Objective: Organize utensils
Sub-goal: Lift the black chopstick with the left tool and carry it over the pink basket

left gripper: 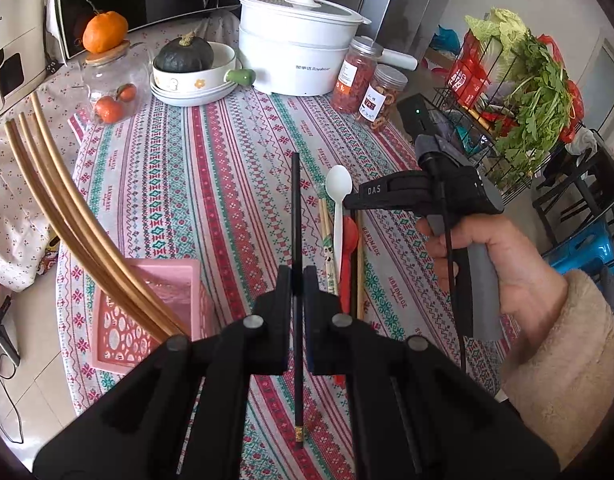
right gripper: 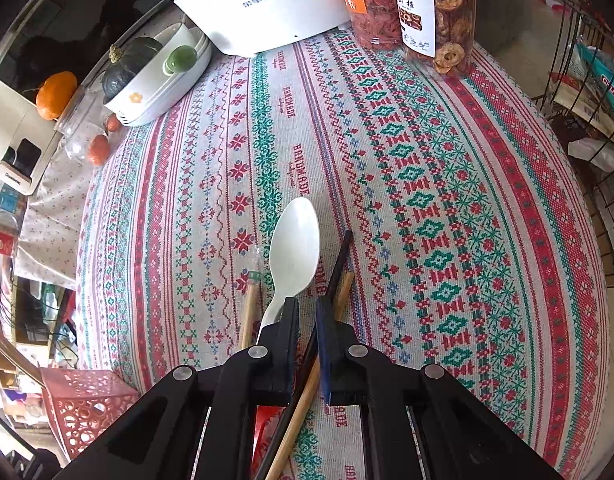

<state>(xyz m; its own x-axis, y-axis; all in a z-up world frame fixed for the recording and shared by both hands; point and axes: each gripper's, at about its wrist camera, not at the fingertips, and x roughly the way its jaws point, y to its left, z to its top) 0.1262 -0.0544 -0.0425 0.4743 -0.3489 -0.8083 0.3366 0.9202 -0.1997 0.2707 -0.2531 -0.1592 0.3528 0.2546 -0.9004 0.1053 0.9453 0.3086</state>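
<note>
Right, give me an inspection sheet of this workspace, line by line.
Surface: patterned tablecloth, bare in the middle.
Job's things: pink basket holding gold chopsticks; white spoon, red spoon, wooden chopsticks and a second black chopstick lying loose together.
Clutter: white cooker, two jars, squash in a bowl, oranges.
Grippers: left gripper shut on black chopstick; right gripper low over the loose pile, jaws nearly closed, grip unclear.
Cables: black cable on the right gripper.
Surroundings: wire rack of greens.
</note>
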